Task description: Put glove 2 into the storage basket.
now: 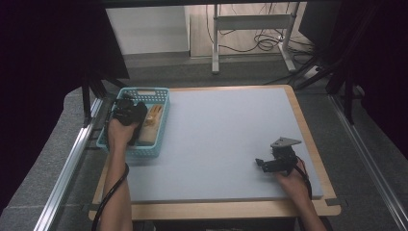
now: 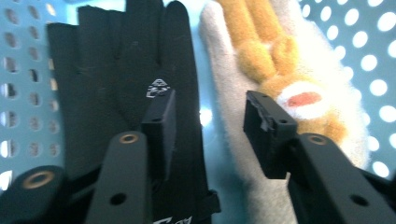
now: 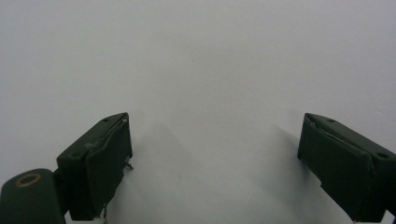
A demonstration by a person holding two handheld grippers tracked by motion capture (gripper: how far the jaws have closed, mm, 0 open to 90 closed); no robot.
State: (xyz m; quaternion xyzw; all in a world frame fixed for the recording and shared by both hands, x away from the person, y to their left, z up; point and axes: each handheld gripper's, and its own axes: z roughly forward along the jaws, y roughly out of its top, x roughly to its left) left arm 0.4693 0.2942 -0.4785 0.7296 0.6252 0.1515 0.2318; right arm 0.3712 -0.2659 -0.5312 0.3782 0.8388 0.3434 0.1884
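A basket [image 1: 161, 126] sits on the table [image 1: 226, 139] at its ten o'clock corner. In it lie a glove [image 2: 116, 70] toward nine o'clock and a plush toy [image 2: 280, 84] just beside it toward three o'clock. The left gripper [image 1: 129, 111] hangs over the basket, its jaws above the gap between the two. The right gripper [image 1: 262, 162] rests at the table's four o'clock, well apart from the basket.
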